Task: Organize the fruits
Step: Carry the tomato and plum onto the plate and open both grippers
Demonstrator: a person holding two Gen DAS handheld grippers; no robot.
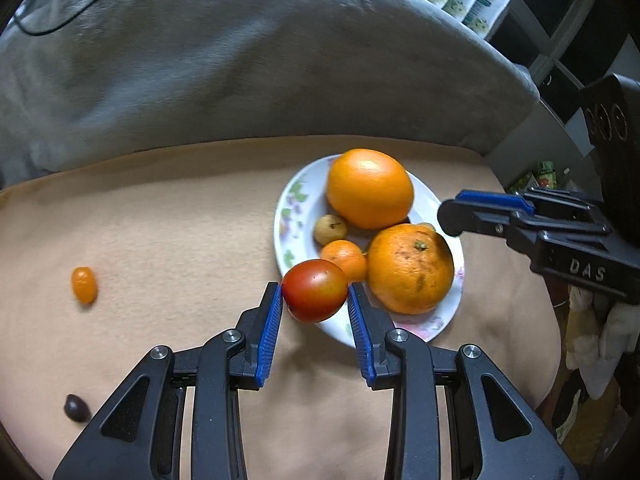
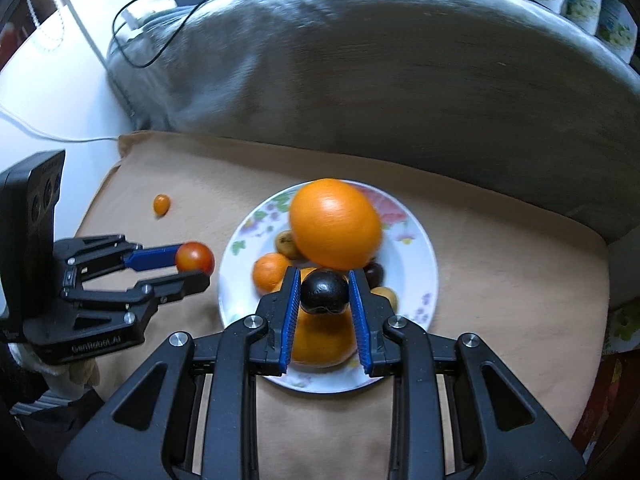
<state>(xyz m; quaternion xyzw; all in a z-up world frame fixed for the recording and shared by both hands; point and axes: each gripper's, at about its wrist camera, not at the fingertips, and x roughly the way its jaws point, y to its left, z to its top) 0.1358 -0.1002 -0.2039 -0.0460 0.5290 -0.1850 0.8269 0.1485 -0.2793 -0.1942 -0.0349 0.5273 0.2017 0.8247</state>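
Right now my left gripper (image 1: 315, 291) pinches a red tomato (image 1: 315, 290) between its blue pads, and the fruit hangs just over the near-left rim of the flowered plate (image 1: 294, 200). From my right wrist view that same tomato (image 2: 195, 257) shows at the plate's left edge, clamped at the fingertips. My right gripper (image 2: 324, 291) is closed on a small dark round fruit (image 2: 324, 291), held above the plate (image 2: 416, 252) and its pile.

On the plate a large smooth orange (image 1: 370, 188) sits at the far side, a rougher orange with a stem scar (image 1: 411, 268) lies near it, a small tangerine (image 1: 345, 259) sits between that and the tomato, and a small yellowish fruit (image 1: 330, 229) rests behind the tangerine.

Off the plate, on the tan cloth (image 1: 180, 220), a little orange oval tomato (image 1: 84, 285) lies well to the left, and a dark small fruit (image 1: 76, 408) sits near my left fingers' base. Behind everything is a grey cushion (image 1: 240, 60).
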